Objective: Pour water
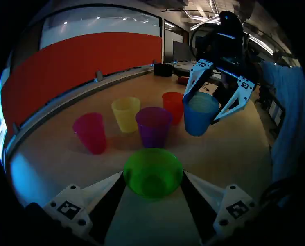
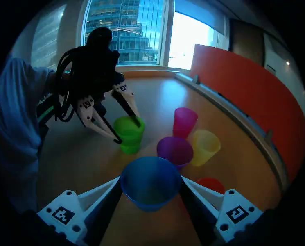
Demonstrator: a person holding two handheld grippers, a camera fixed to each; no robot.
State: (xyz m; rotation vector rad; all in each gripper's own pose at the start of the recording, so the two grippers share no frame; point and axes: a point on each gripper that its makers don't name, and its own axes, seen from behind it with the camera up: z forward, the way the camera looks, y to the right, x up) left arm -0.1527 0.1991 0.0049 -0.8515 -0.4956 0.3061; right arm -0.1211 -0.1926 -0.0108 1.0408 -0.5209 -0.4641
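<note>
We hold a translucent green plastic cup (image 1: 153,180) pinched between the fingers of the left gripper (image 1: 153,174), one finger pressing each side just below the rim. The right gripper (image 2: 150,179) clamps a blue plastic cup (image 2: 151,192) in the same way. Seen from the left gripper, the blue cup hangs ahead and to the right, lifted off the wooden tabletop (image 1: 234,156). Four loose cups stand on the table between the two grippers: a pink cup (image 1: 91,132) ahead-left, a yellow cup (image 1: 125,113), a purple cup (image 1: 153,125) straight ahead and a red cup (image 1: 172,105) beyond it. We cannot tell whether either held cup has water in it. To pour well, we judge it best to bring the two rims together over bare table, not above the standing cups. We should keep the receiving cup upright and steady and tip the other slowly — lip just over the receiver's mouth — without easing either pinch, since thin plastic may flex and slip.
</note>
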